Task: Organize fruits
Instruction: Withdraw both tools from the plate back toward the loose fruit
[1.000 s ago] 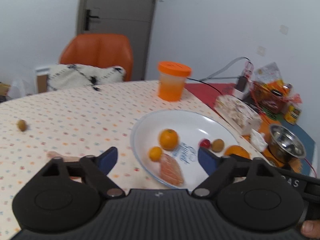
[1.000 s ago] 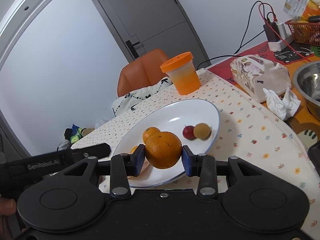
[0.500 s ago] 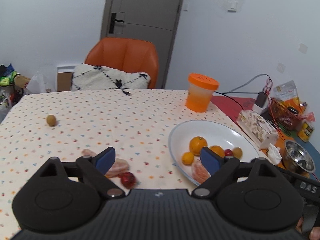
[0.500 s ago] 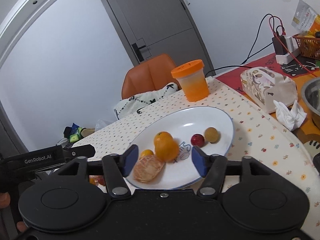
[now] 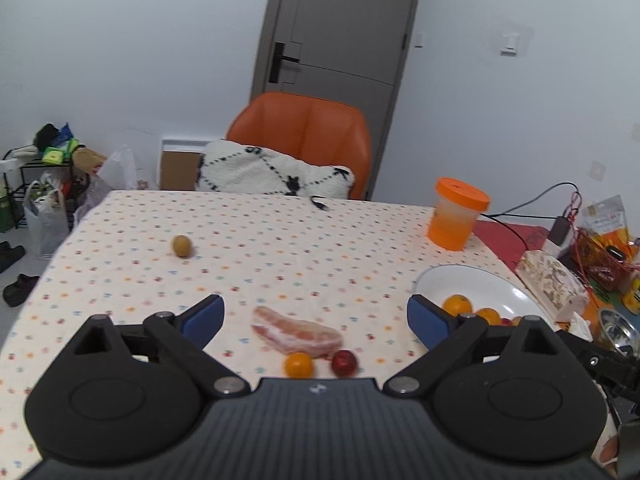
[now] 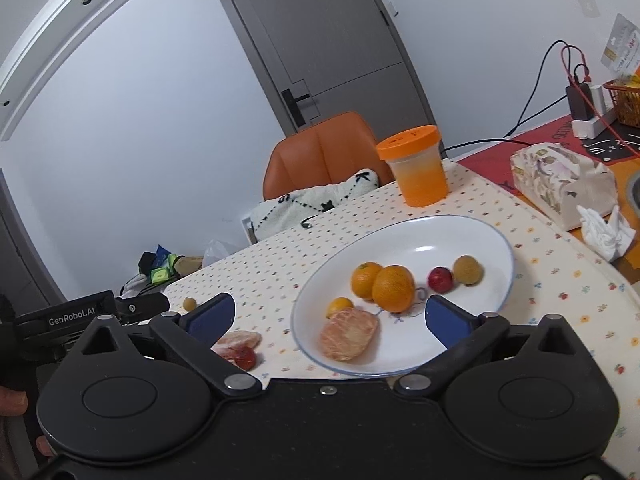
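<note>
The white plate [image 6: 496, 240] on the dotted counter [image 5: 280, 232] holds six fruits: two oranges, the larger orange [image 6: 393, 288] touching the smaller orange [image 6: 365, 280]; one small yellow-orange fruit [image 6: 339, 306]; one peeled citrus piece [image 6: 349, 333]; one red fruit [image 6: 440, 279]; and one brownish round fruit [image 6: 466, 269] just beside it. Four fruits lie off the plate on the counter: one peeled citrus segment [image 5: 296, 335], one small orange-yellow fruit [image 5: 298, 365] and one red cherry-like fruit [image 5: 344, 362] just in front of it, and one brown round fruit [image 5: 182, 246] well apart toward the far left. Behind the plate stand one orange-lidded cup [image 6: 416, 166] and one tissue pack [image 6: 564, 184].

A second ago the right claw [image 6: 326, 318] was clenched on the larger orange above the plate; now it is released and empty, and that orange rests in the plate. The left claw [image 5: 316, 316], spread wide and empty throughout, faced the plate then; now it faces the loose segment and two small fruits, with the plate off to its right.
</note>
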Demonstrator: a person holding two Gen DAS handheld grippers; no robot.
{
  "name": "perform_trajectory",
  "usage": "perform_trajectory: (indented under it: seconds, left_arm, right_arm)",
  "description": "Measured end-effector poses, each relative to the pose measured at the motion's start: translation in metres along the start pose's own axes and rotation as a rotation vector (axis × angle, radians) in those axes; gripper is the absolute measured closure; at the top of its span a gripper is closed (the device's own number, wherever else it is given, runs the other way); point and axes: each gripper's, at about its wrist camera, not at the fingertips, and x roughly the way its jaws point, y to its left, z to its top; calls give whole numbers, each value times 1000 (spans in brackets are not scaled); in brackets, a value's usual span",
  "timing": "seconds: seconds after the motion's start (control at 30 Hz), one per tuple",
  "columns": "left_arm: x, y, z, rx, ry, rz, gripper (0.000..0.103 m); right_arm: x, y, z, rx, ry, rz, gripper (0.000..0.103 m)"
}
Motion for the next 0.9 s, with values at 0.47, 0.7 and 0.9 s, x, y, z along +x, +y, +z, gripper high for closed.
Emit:
perform_trajectory:
  seconds: [0.47, 0.7, 0.9]
  left_arm:
    - [-17, 41, -3, 5, -7, 82, 5]
    - [-22, 64, 0, -23, -12, 107, 5]
    - [-29, 84, 7, -16, -14, 113, 5]
  right_arm:
    - [15, 44, -9, -63, 43, 59, 0]
    - [28, 69, -17, -100, 88, 87, 0]
    - [40, 85, -22, -117, 131, 105, 3]
